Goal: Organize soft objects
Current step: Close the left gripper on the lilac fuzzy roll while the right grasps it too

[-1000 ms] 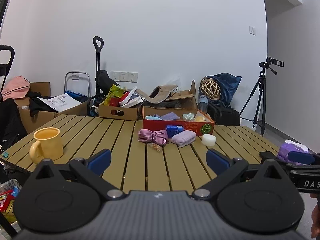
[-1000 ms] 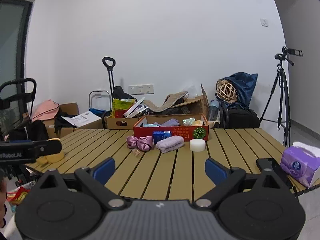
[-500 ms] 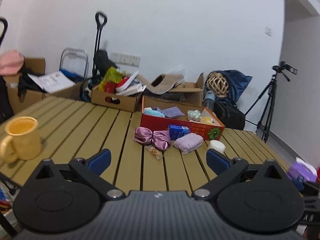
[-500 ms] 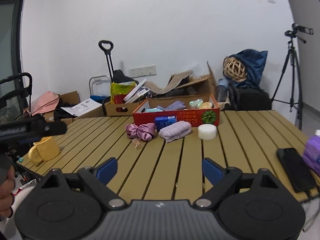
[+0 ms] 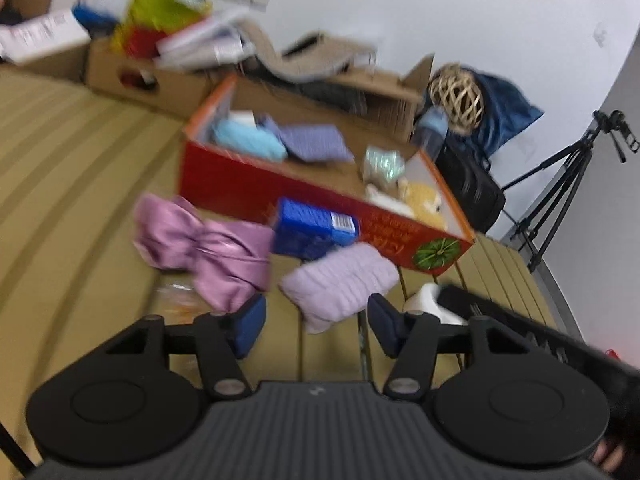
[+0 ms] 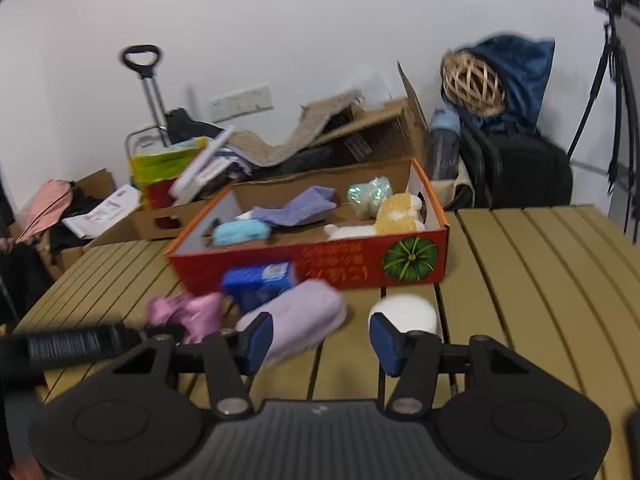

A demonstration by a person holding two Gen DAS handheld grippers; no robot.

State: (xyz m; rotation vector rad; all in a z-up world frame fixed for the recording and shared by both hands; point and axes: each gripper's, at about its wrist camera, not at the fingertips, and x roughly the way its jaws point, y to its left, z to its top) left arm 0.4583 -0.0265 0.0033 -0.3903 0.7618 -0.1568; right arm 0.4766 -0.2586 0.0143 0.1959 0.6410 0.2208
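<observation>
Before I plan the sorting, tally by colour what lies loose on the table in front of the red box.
Pink: 1, satin bow
Lilac: 1, folded cloth
Blue: 1, small carton
White: 1, round block
Total: 4

The left gripper (image 5: pixel 314 326) is held low over the slatted table (image 5: pixel 72 184), tilted, with its blue-padded fingers (image 5: pixel 250 326) spread apart and nothing between them. The right gripper (image 6: pixel 320 340) is likewise held above the table (image 6: pixel 540 280), level, its fingers (image 6: pixel 258 340) parted and nothing clamped. In the left wrist view the right gripper's black body (image 5: pixel 520 332) is seen close beside the left one.
</observation>
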